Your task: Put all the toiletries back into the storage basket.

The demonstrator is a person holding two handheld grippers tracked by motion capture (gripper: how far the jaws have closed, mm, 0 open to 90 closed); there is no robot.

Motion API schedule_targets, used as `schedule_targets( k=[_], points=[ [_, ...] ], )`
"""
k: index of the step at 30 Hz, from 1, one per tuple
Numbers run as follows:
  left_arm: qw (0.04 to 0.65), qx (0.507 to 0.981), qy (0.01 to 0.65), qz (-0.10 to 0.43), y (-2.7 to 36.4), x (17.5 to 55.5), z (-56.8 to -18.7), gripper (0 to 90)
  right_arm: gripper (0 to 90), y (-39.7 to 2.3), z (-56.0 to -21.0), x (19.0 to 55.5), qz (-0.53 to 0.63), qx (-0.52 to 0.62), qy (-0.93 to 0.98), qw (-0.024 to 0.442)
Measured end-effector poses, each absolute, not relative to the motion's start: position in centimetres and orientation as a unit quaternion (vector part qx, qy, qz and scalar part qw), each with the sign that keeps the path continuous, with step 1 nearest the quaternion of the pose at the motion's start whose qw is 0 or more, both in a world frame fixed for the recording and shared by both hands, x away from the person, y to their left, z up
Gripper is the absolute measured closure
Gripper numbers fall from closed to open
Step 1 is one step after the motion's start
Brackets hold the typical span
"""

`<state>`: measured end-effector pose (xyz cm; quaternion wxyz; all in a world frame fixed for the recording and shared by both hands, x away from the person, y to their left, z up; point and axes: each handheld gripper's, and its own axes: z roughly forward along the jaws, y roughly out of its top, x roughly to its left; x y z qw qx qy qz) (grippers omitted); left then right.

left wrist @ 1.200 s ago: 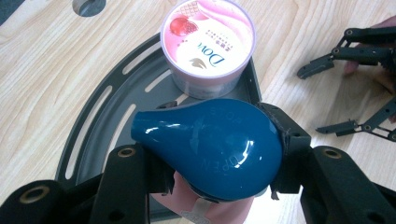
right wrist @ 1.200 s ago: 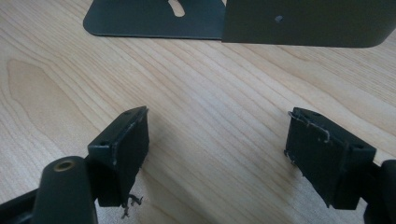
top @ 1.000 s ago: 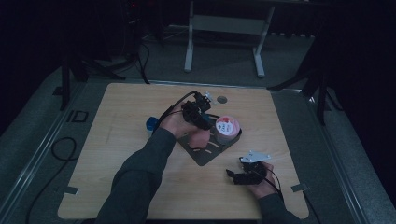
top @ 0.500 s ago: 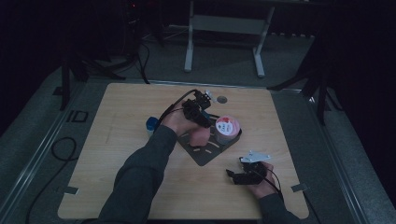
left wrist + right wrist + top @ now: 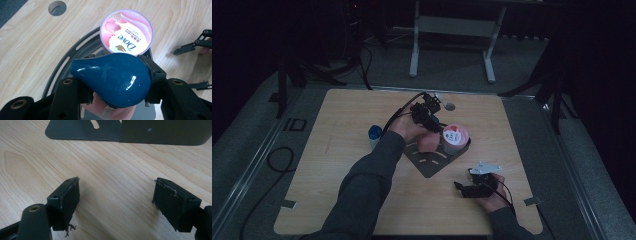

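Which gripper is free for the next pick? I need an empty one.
The right gripper: its fingers stand apart over bare table, while the left gripper clamps the blue-capped bottle.

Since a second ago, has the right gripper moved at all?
No. In the high view the right gripper sits at the same spot near the table's front right, just below the dark metal stand, jaws open.
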<state>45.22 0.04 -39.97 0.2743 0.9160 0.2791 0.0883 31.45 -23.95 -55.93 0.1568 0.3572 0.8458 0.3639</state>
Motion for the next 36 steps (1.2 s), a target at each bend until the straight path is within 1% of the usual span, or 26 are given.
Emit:
schedule_targets(
  k=[11,21,36],
  points=[
    [0.283,0.913,0.281,0.085,0.4,46.3,-40.5,51.3,20.9,-24.0,-55.9,31.4,0.364,0.357,0.846,0.157],
    [0.287,0.913,0.276,0.085,-0.2,47.3,-40.7,51.3,20.9,-24.0,-55.9,31.5,0.364,0.356,0.846,0.157],
    [0.291,0.911,0.28,0.086,-0.6,48.8,-42.0,51.3,20.9,-23.9,-55.9,31.4,0.364,0.355,0.847,0.156]
  ],
)
